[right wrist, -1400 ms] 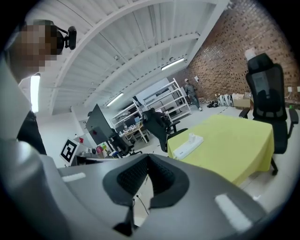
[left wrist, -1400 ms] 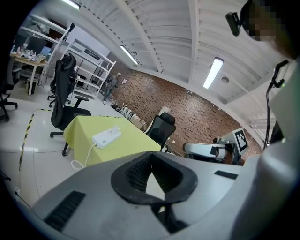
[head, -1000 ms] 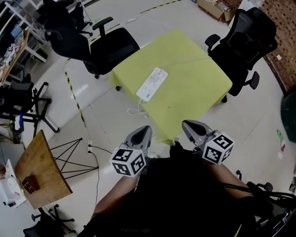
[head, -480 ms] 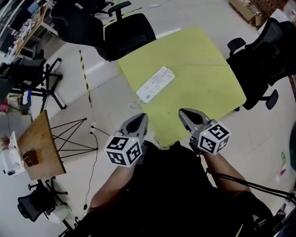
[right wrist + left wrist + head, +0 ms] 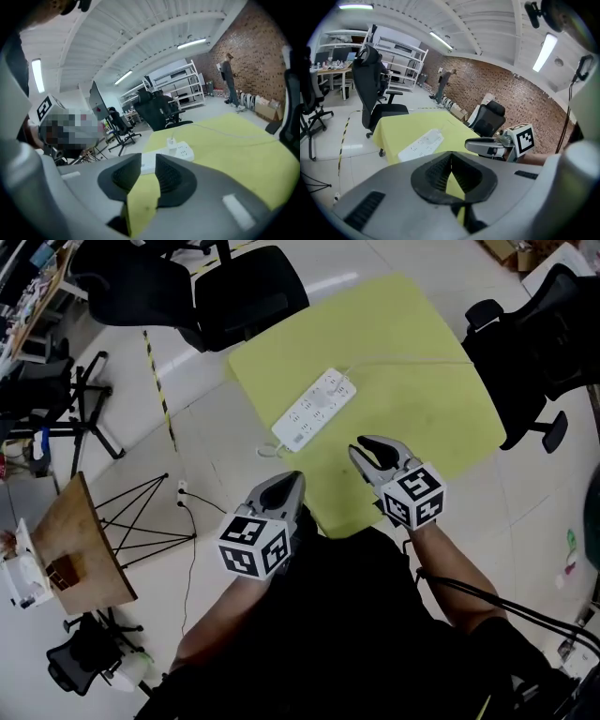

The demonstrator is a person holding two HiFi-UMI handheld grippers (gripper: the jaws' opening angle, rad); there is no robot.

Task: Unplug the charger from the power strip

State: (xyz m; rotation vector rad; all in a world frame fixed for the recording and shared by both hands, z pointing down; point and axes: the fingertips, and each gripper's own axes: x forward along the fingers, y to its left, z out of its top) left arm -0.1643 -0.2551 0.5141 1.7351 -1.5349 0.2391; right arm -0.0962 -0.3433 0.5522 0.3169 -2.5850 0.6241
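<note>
Your right gripper (image 5: 360, 447): jaws just been opening, partly apart, empty. Left gripper (image 5: 293, 479): closed, empty. Charger (image 5: 339, 382): ahead of right gripper, far end of power strip (image 5: 312, 411) lying lengthwise away; right nearer

A counter (image 5: 422, 427) stands ahead of both grippers. The power strip (image 5: 314, 411) lies on it, ahead and left of the right gripper (image 5: 367, 448), whose fingers have just been opening with nothing between them. It lies ahead and right of the left gripper (image 5: 293, 479). The charger (image 5: 174, 141) sits near the strip's far end. One chair (image 5: 248, 292) stands beyond the counter, another (image 5: 544, 324) to the right. A side table (image 5: 80, 549) stands left of the left fingers.
</note>
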